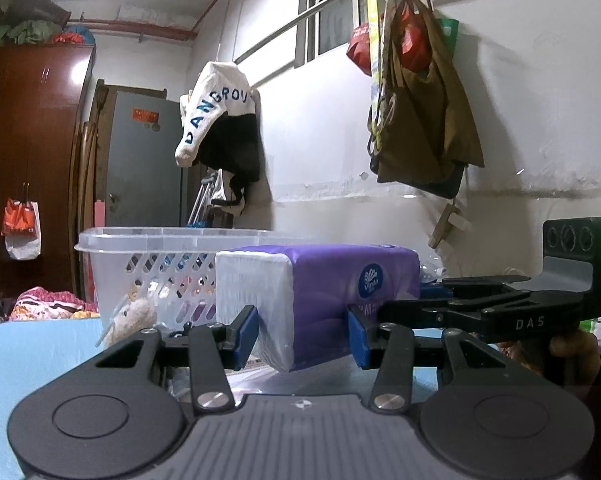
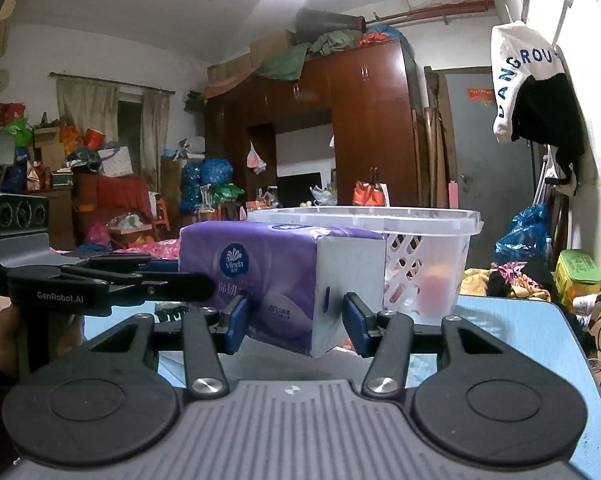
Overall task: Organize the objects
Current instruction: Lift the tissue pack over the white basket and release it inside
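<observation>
Both hand-held grippers, left [image 1: 302, 330] and right [image 2: 296, 322], pinching tissue pack [image 1: 320, 280] (basket [image 1: 160, 268] behind).

Left gripper [image 1: 302, 330]: grey ribbed body, two round black discs at its sides, black linkage arms with silver screw heads, and blue pads [image 1: 247, 332] on the fingers. Right gripper [image 2: 294, 326]: same build, grey ribbed body with a small round emblem at centre, black discs, silver screws, blue pads [image 2: 236, 322]. Seen from the side, each unit is black with a grey bracket and a block carrying three round openings; one side reads "DAS" with a green light above it, the other "GenRobot.AI", and bare skin of the hand [image 1: 572, 344] shows beneath it.
</observation>
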`<state>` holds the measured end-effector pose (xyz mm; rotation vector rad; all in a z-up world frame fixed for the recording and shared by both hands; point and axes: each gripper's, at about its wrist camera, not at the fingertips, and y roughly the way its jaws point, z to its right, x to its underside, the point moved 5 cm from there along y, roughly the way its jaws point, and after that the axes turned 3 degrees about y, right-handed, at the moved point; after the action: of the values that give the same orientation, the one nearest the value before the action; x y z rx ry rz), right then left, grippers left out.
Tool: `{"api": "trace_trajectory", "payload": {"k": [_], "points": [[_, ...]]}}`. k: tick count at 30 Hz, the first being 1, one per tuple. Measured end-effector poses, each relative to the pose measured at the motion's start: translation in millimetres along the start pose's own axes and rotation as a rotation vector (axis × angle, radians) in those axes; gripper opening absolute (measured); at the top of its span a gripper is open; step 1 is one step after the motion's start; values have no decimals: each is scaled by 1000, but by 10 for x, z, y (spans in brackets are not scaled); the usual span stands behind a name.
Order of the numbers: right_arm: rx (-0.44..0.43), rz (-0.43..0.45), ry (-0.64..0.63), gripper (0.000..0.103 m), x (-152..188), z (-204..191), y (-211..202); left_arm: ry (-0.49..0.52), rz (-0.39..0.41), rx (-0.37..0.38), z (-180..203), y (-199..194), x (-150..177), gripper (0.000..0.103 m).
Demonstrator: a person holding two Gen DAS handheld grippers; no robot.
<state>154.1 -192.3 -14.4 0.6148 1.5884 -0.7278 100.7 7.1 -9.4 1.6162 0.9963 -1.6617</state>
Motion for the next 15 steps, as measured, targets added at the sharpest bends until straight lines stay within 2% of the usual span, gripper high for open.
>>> {"api": "trace_trajectory", "payload": {"k": [15], "points": [[-4,35,-33,54,-133,-29,-47,23,49,9,40,-137,-114,50]]}}
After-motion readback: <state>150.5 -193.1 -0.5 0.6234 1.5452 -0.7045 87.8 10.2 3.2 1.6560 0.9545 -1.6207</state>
